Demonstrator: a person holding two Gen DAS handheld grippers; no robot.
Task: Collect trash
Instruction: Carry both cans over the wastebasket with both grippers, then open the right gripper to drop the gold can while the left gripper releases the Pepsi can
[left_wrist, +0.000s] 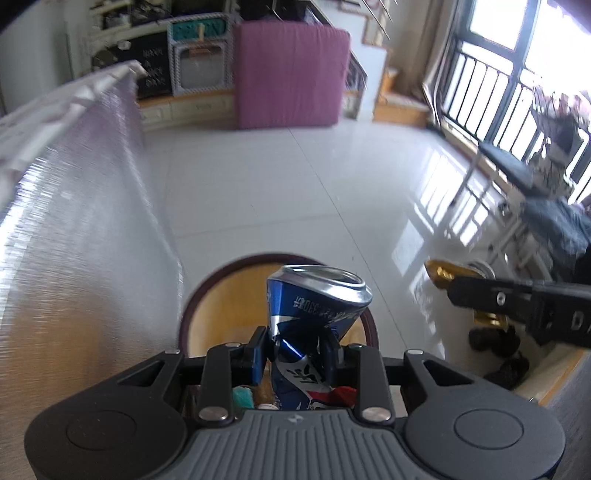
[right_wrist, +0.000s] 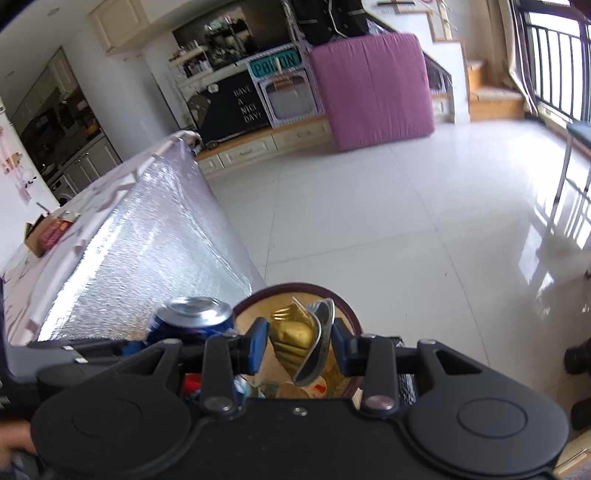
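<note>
Bin (left_wrist: 199, 306) interior behind crushed can (left_wrist: 314, 314)

A white tiled floor (right_wrist: 369, 206) spans the room and reflects window light. A pink mattress (right_wrist: 373, 88) stands upright against a low cream cabinet (right_wrist: 258, 146). Beside it is a black sign (right_wrist: 236, 107) reading "HAVE A NICE DAY!" and a toy oven (right_wrist: 286, 94). A silver foil-covered surface (right_wrist: 147, 251) slopes at left, with a cardboard box (right_wrist: 46, 230) on top. Barred windows (left_wrist: 491, 74) line the right wall.
</note>
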